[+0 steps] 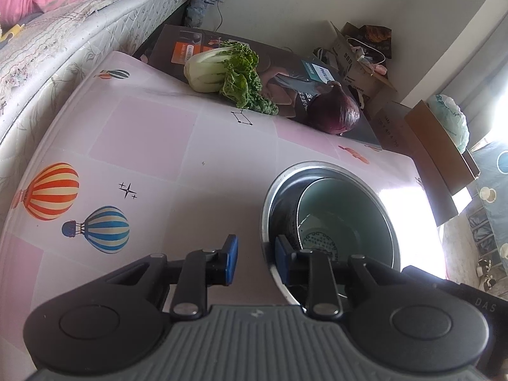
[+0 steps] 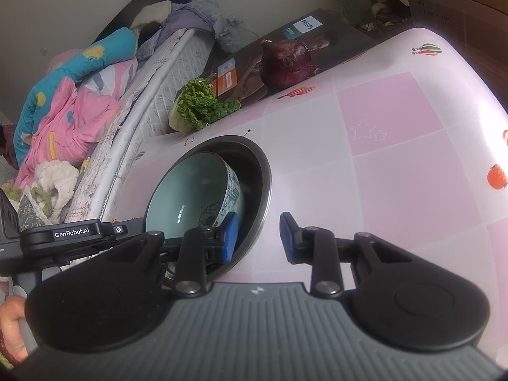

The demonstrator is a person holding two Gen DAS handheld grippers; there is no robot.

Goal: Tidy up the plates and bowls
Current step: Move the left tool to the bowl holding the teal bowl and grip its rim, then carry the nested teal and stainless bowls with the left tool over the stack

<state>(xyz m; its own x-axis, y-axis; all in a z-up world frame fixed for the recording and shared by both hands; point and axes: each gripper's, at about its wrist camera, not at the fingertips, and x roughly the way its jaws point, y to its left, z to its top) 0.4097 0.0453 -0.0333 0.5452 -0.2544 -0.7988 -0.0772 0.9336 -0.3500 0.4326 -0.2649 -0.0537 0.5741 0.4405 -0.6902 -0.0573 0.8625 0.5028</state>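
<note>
Two grippers, left and right, straddle, unclamped, the steel bowl's rim.

Your two wrist views look steeply down, close over the tabletop, from opposite sides; both share the nested bowls, onion, greens.

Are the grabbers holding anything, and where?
Nothing yet. The left gripper and the right gripper each straddle the metal bowl at its rim, pads not squeezing.

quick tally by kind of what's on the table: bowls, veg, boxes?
Bowls: 2, a metal bowl with a ceramic bowl inside
Vegetables: 2, a bok choy and a red onion
Boxes: 1, a Philips box
Total: 5
</note>
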